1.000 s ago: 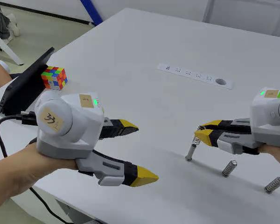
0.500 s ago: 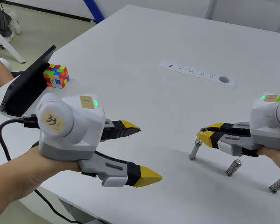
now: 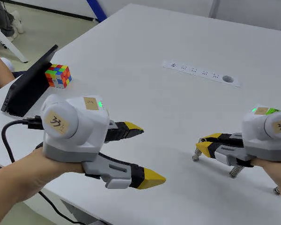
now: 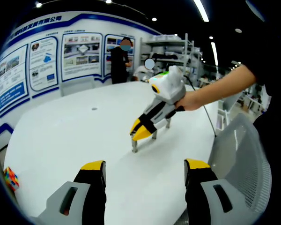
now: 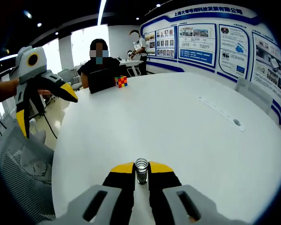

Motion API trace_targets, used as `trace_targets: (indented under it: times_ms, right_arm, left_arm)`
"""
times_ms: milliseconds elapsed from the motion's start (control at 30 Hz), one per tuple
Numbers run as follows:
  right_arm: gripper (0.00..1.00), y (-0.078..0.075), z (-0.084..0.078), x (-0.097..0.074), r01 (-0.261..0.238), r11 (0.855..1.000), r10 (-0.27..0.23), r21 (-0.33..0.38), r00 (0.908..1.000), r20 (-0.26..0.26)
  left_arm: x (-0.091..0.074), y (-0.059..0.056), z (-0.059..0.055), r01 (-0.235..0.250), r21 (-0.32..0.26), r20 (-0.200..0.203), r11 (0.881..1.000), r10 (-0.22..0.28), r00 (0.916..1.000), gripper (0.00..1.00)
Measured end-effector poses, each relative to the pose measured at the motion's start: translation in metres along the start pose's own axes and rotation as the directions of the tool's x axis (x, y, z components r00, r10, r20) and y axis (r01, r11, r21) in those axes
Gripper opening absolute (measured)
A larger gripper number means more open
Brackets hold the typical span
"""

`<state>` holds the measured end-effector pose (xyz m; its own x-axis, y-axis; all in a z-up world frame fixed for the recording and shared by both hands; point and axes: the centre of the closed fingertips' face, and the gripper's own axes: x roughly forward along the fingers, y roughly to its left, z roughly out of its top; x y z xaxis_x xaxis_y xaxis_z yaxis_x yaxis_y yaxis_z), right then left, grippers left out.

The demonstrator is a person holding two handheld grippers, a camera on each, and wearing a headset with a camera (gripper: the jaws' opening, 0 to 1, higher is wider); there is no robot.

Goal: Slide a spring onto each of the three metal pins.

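Note:
My right gripper (image 3: 204, 143) is shut on a small metal spring (image 5: 141, 169), which stands upright between its yellow tips. In the head view the tips sit over the top of the nearest metal pin (image 3: 195, 155), whose lower part shows below them. A second pin wrapped in a spring (image 3: 234, 170) leans just behind, half hidden by the gripper. The end of a third spring (image 3: 276, 190) peeks out at the right edge. My left gripper (image 3: 147, 153) hovers open to the left, well clear of the pins, and holds nothing. In the left gripper view the right gripper (image 4: 141, 131) is over the front pin (image 4: 134, 146).
A colourful puzzle cube (image 3: 58, 76) and a black tablet (image 3: 28, 86) sit at the table's left edge, with a black cable (image 3: 7, 136) trailing off it. A white power strip (image 3: 201, 73) is set into the table top farther back. A person sits behind the cube (image 5: 121, 81).
My right gripper has moved down with the spring, so less of the front pin shows under its tips. The left gripper has stayed open and kept its place.

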<state>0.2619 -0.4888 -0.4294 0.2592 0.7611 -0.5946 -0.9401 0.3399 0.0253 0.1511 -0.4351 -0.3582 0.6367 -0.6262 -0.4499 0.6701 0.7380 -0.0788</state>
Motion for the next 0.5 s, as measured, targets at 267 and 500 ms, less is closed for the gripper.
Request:
trace_targets:
  times_ms: [267,500]
  right_arm:
    - [0.11,-0.001,-0.013,0.005,0.006,1.0,-0.006,0.0,0.9991,-0.041]
    - [0.12,-0.003,-0.016,0.008,0.009,1.0,-0.008,0.012,0.9986,-0.052]
  left_arm:
    - [-0.003,0.002,-0.002,-0.016,-0.004,-0.006,1.0,0.016,0.9999,0.69]
    - [-0.003,-0.002,-0.004,-0.007,-0.002,-0.017,1.0,0.006,0.9998,0.69]
